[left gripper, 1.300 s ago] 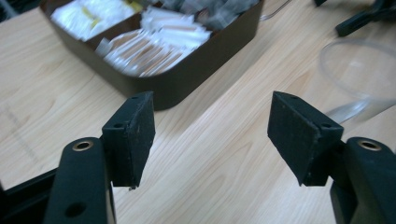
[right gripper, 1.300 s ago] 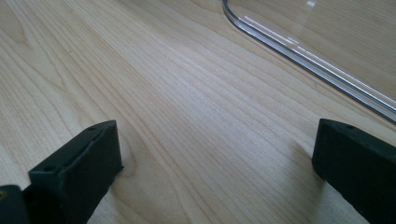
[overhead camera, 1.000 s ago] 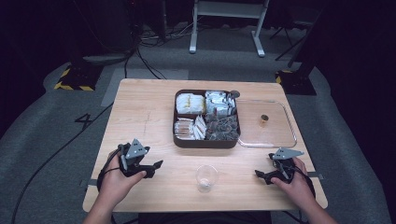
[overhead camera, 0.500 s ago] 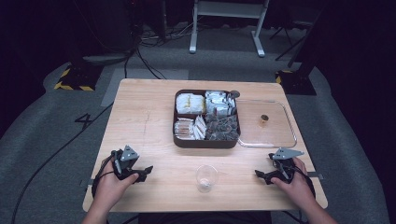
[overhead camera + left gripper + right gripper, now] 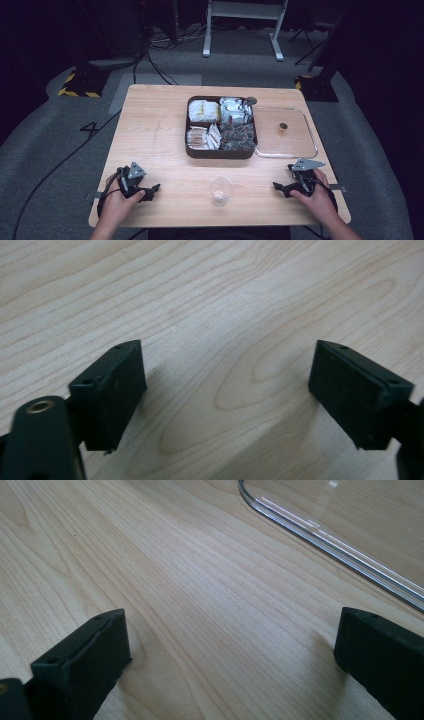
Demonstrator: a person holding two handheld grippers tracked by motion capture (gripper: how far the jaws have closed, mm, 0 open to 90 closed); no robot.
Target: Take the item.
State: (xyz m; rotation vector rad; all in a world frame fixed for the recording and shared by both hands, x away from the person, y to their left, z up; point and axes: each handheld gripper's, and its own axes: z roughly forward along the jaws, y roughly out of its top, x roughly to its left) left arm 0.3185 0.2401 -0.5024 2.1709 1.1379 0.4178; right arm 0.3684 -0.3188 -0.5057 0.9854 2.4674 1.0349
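Wooden desk, mid-frame: left hand-held gripper shifted lower left since earlier; right hand-held gripper unmoved, lower right. Both spread wide, empty. Compartment tray centre, clear lid touching its right, cup between grippers.

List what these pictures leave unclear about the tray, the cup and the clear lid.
- Tray contents: high view, packets too small to identify.
- Cup: high view, too small to tell what lies inside.
- Clear lid: right gripper view, cut off by the frame edge.
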